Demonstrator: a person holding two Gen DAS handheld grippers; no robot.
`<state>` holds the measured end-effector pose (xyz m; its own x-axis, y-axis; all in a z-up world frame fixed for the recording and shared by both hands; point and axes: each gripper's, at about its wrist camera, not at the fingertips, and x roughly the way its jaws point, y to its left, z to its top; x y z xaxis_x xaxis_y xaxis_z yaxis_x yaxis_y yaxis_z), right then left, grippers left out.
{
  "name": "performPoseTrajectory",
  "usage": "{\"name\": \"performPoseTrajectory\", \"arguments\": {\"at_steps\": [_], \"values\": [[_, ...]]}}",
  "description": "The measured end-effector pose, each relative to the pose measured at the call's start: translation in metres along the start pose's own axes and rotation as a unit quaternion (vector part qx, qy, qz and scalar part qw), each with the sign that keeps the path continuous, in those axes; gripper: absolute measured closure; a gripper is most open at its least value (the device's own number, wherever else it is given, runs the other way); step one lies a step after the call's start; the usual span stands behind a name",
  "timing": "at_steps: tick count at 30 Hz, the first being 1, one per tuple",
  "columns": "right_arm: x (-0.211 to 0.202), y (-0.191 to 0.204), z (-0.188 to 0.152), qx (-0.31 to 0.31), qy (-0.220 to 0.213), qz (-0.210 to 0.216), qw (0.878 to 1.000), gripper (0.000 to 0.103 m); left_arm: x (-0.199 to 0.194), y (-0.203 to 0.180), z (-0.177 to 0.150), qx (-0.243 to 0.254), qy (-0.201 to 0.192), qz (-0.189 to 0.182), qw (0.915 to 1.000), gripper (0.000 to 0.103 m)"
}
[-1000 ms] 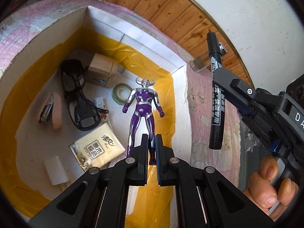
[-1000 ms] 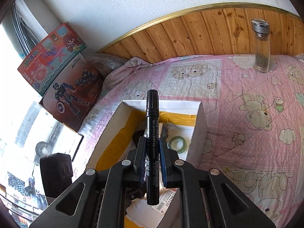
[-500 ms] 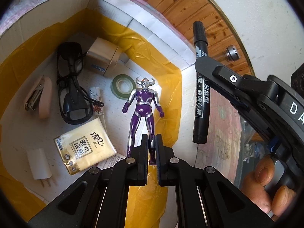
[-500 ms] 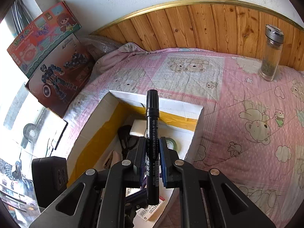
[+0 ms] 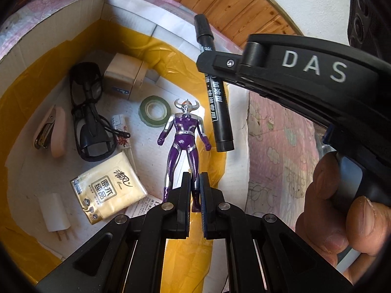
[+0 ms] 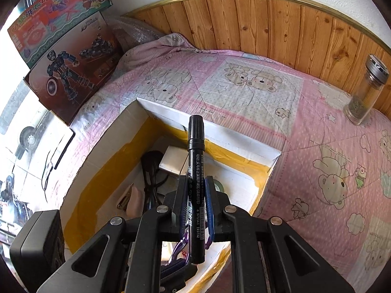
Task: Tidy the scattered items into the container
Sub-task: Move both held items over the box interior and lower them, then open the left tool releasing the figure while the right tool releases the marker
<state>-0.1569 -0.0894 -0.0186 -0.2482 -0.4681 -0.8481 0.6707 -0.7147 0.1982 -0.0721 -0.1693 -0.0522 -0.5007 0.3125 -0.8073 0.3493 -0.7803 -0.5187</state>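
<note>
My left gripper (image 5: 194,183) is shut on the leg of a purple and silver toy figure (image 5: 183,136) and holds it over the open white cardboard box (image 5: 171,31) lined with yellow tape. My right gripper (image 6: 196,185) is shut on a black marker (image 6: 195,171) and holds it above the box's right side; the marker also shows in the left wrist view (image 5: 216,102). The box's far wall shows in the right wrist view (image 6: 220,131).
In the box lie black glasses (image 5: 88,112), a beige small box (image 5: 123,78), a green tape roll (image 5: 155,108), a stapler (image 5: 51,131), a tissue pack (image 5: 107,185) and a white charger (image 5: 55,210). A glass bottle (image 6: 366,90) stands on the pink quilt (image 6: 317,146). Toy boxes (image 6: 66,48) lean at the left.
Both grippers have moved closer over the box. The marker has shifted left from beside the box to above its right inner side. Both grips are unchanged.
</note>
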Motion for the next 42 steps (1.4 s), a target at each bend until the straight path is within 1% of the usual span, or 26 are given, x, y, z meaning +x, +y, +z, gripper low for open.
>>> {"name": "performPoseTrajectory", "arguments": {"at_steps": [5, 8, 9, 13, 17, 19, 21, 24, 27, 31, 32, 33, 34, 35, 36, 38, 39, 42], "values": [[0.005, 0.004, 0.007, -0.02, 0.018, -0.011, 1.0, 0.088, 0.002, 0.003, 0.005, -0.017, 0.01, -0.005, 0.9998, 0.096], [0.008, 0.003, 0.01, -0.025, 0.027, -0.018, 0.999, 0.088, 0.006, 0.013, 0.009, -0.046, 0.024, -0.027, 0.9982, 0.096], [0.009, 0.003, 0.011, -0.026, 0.029, -0.02, 0.999, 0.088, 0.006, 0.017, 0.011, -0.062, 0.026, -0.041, 0.9969, 0.096], [0.014, 0.004, 0.013, -0.033, 0.037, -0.027, 0.998, 0.088, 0.001, 0.034, 0.017, -0.106, 0.021, -0.07, 0.9917, 0.096], [0.015, 0.009, 0.016, -0.062, 0.035, -0.048, 0.996, 0.088, -0.008, 0.049, 0.017, -0.152, 0.001, -0.082, 0.9849, 0.096], [0.016, 0.012, 0.017, -0.078, 0.035, -0.056, 0.995, 0.088, -0.005, 0.05, 0.015, -0.168, 0.006, -0.097, 0.9809, 0.096], [0.018, 0.014, 0.018, -0.086, 0.038, -0.056, 0.994, 0.088, 0.0, 0.05, 0.013, -0.177, 0.015, -0.109, 0.978, 0.096], [0.021, 0.016, 0.017, -0.097, 0.043, -0.053, 0.993, 0.088, 0.01, 0.047, 0.01, -0.188, 0.021, -0.113, 0.9754, 0.096], [0.025, 0.019, 0.014, -0.11, 0.054, -0.046, 0.991, 0.088, 0.01, 0.047, 0.01, -0.188, 0.019, -0.113, 0.9755, 0.096], [0.031, 0.021, 0.009, -0.127, 0.066, -0.051, 0.988, 0.088, 0.013, 0.045, 0.012, -0.187, 0.024, -0.115, 0.9754, 0.096], [0.032, 0.02, 0.008, -0.128, 0.068, -0.052, 0.988, 0.088, 0.014, 0.046, 0.011, -0.19, 0.025, -0.113, 0.975, 0.092], [0.033, 0.019, 0.007, -0.129, 0.069, -0.054, 0.988, 0.088, 0.015, 0.048, 0.011, -0.194, 0.029, -0.111, 0.9742, 0.085], [0.034, 0.018, 0.006, -0.129, 0.07, -0.057, 0.987, 0.088, 0.015, 0.05, 0.011, -0.202, 0.032, -0.112, 0.9725, 0.067], [0.036, 0.016, 0.004, -0.128, 0.072, -0.058, 0.987, 0.087, 0.014, 0.052, 0.01, -0.211, 0.034, -0.111, 0.9706, 0.056], [0.036, 0.014, 0.003, -0.125, 0.072, -0.06, 0.988, 0.086, 0.013, 0.053, 0.009, -0.214, 0.035, -0.113, 0.9696, 0.056], [0.035, 0.009, 0.001, -0.115, 0.068, -0.065, 0.989, 0.076, 0.009, 0.053, 0.01, -0.213, 0.035, -0.112, 0.97, 0.056], [0.034, 0.006, 0.0, -0.108, 0.067, -0.062, 0.99, 0.074, 0.006, 0.054, 0.01, -0.213, 0.033, -0.112, 0.9701, 0.056], [0.025, 0.002, -0.004, -0.096, 0.059, -0.064, 0.991, 0.073, -0.003, 0.056, 0.008, -0.215, 0.028, -0.112, 0.9698, 0.056]]}}
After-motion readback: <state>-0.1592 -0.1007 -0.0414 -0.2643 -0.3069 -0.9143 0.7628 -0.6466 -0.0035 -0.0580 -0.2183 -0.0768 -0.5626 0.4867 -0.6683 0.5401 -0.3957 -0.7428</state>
